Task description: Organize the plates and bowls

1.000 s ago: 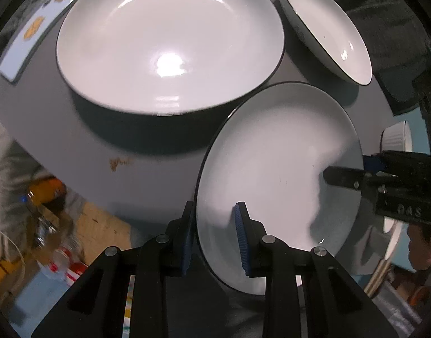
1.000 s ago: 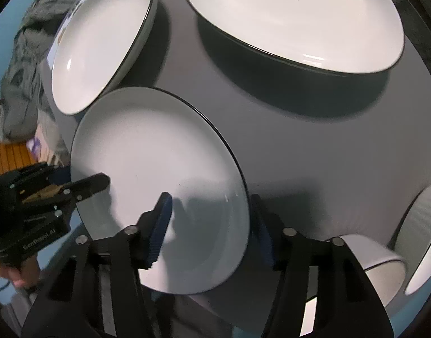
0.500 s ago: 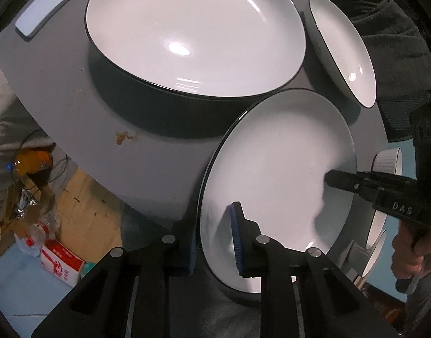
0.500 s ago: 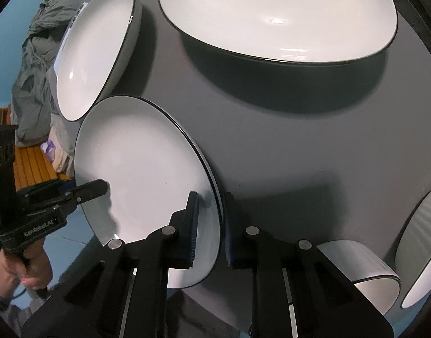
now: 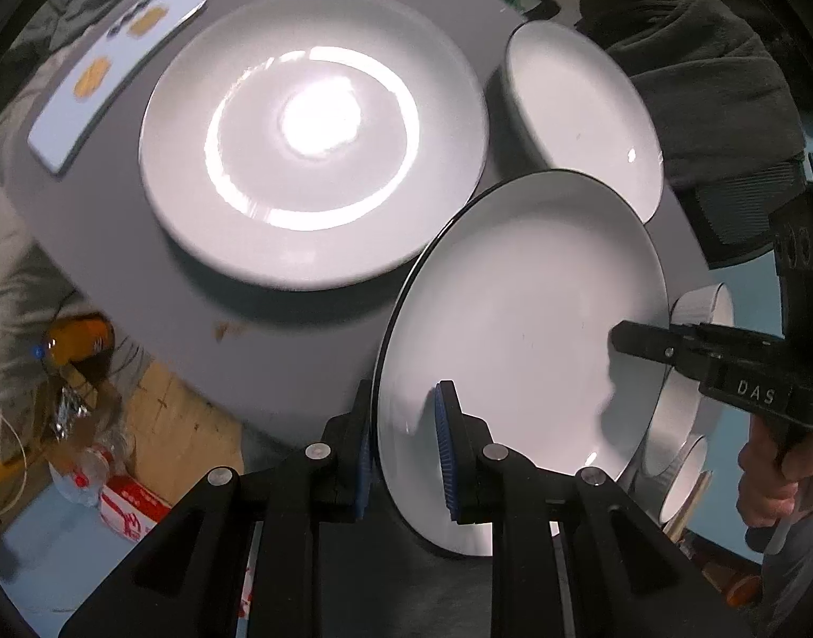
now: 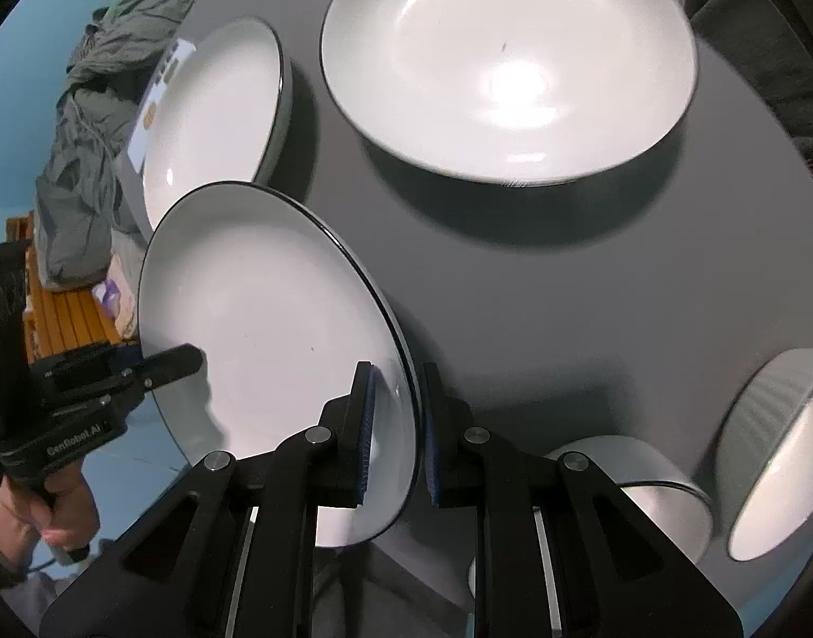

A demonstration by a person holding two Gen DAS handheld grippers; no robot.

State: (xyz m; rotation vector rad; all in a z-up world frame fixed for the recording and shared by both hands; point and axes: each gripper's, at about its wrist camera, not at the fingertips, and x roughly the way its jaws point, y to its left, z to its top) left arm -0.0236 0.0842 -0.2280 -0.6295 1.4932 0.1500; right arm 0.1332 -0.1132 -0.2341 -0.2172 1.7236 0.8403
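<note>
A white black-rimmed plate is held tilted above the grey table between both grippers; it also shows in the right wrist view. My left gripper is shut on its near rim. My right gripper is shut on the opposite rim and shows from the left wrist view. A large white plate lies on the table beyond. A deep white plate lies to its right and fills the top of the right wrist view.
A white remote-like card lies at the table's far left. Ribbed white bowls and a small bowl stand at the right. Grey clothing lies beyond the table. Bottles and a box lie on the floor.
Both grippers have lifted the held plate higher and tilted it more. The table and other dishes now look further away.
</note>
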